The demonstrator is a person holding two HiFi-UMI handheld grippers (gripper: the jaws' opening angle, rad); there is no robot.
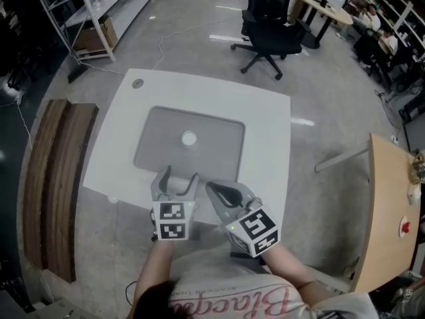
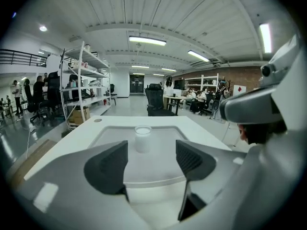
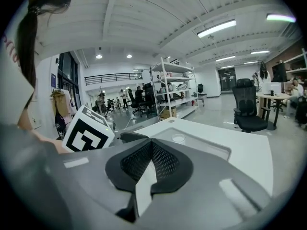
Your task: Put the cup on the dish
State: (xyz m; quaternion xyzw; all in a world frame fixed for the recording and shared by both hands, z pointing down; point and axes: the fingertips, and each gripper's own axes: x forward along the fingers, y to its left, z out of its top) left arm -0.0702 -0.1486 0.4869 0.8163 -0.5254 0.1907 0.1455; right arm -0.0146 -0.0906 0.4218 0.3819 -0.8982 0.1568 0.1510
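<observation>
A square white table [image 1: 265, 131] stood on the grey workshop floor, with a black office chair [image 1: 269, 25] beyond its far edge and a dark wooden bench [image 1: 56, 178] along its left side. A shallow grey tray [image 1: 159, 145] with rounded corners lay in the middle of the tabletop and covered much of it.

Both claws hung over the near edge of the table, close beside each other, and touched nothing on it. The left gripper [image 1: 180, 175] pointed straight toward the tray with its two dark pads spread wide; the space between them held nothing. Its own camera showed the cup in line with that gap but well beyond it. The right gripper [image 1: 214, 189] was angled toward the left one. Its ribbed pads were pressed together at the tips, with nothing pinched between them.

The small white cup [image 1: 188, 138] stood upright on the tray, near its centre, well apart from both claws. A small round grey cap [image 1: 137, 83] sat in the table's far left corner.
</observation>
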